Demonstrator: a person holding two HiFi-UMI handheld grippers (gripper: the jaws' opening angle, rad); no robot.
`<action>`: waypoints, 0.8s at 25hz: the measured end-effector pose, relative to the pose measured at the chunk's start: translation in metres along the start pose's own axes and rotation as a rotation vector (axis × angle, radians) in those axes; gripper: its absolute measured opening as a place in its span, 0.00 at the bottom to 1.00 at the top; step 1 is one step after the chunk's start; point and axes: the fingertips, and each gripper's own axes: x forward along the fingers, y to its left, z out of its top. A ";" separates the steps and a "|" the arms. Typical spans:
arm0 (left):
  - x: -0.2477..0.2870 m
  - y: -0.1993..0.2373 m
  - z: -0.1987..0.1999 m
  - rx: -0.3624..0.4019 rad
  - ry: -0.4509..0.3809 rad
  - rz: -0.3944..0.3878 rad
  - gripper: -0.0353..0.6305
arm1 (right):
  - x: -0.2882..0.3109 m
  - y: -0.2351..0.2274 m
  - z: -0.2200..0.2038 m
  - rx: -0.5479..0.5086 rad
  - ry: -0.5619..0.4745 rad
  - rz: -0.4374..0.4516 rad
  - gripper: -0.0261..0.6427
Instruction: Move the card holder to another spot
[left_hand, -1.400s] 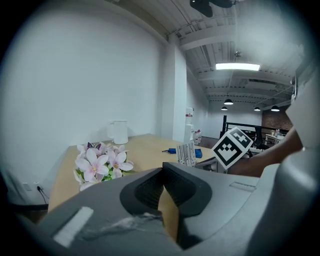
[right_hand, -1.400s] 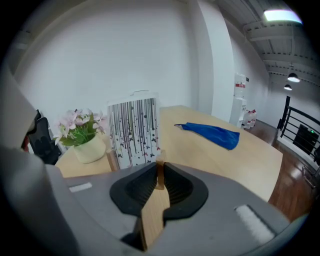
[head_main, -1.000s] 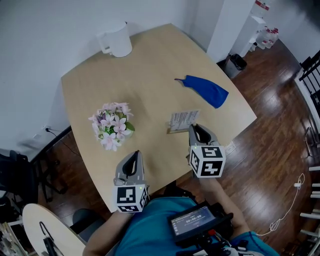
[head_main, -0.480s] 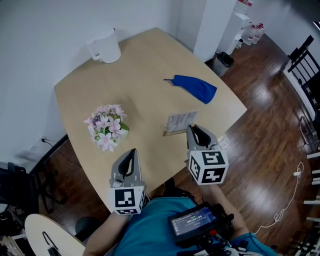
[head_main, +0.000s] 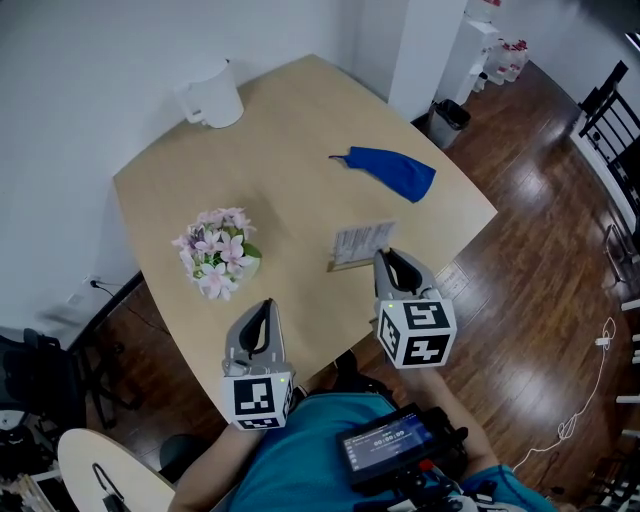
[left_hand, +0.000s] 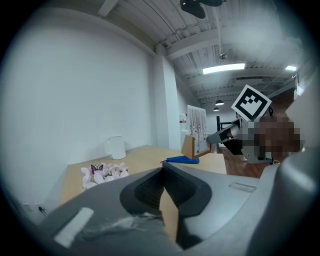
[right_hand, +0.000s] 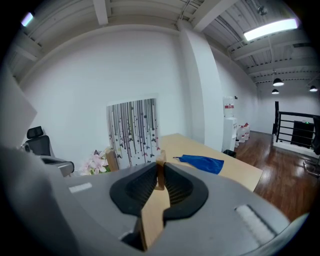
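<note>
The card holder (head_main: 362, 243) is a wooden base with a striped card standing in it, near the table's front right. My right gripper (head_main: 384, 258) is shut on the near end of that base; in the right gripper view the wood (right_hand: 160, 159) is pinched between the jaws and the card (right_hand: 132, 132) rises just beyond. In the left gripper view the card holder (left_hand: 196, 136) hangs from the right gripper (left_hand: 212, 139), a little above the tabletop. My left gripper (head_main: 265, 306) hovers at the front edge of the table, shut with nothing in it.
On the wooden table (head_main: 290, 140) are a bunch of pink flowers (head_main: 220, 262) at the left, a white jug (head_main: 212, 93) at the far corner and a blue cloth (head_main: 390, 168) at the right. A bin (head_main: 446, 120) stands on the floor beyond.
Both grippers have risen slightly. The card holder stays in the right gripper's hold and has lifted with it.
</note>
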 end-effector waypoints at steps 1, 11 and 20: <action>-0.001 0.000 0.000 -0.001 -0.001 0.004 0.07 | 0.000 0.000 0.000 0.000 0.000 0.002 0.09; -0.002 -0.003 -0.001 -0.081 -0.021 0.012 0.08 | 0.019 -0.004 -0.014 -0.024 0.008 0.010 0.09; -0.008 0.006 -0.018 -0.103 0.043 0.059 0.08 | 0.080 -0.003 -0.071 -0.054 0.086 0.038 0.09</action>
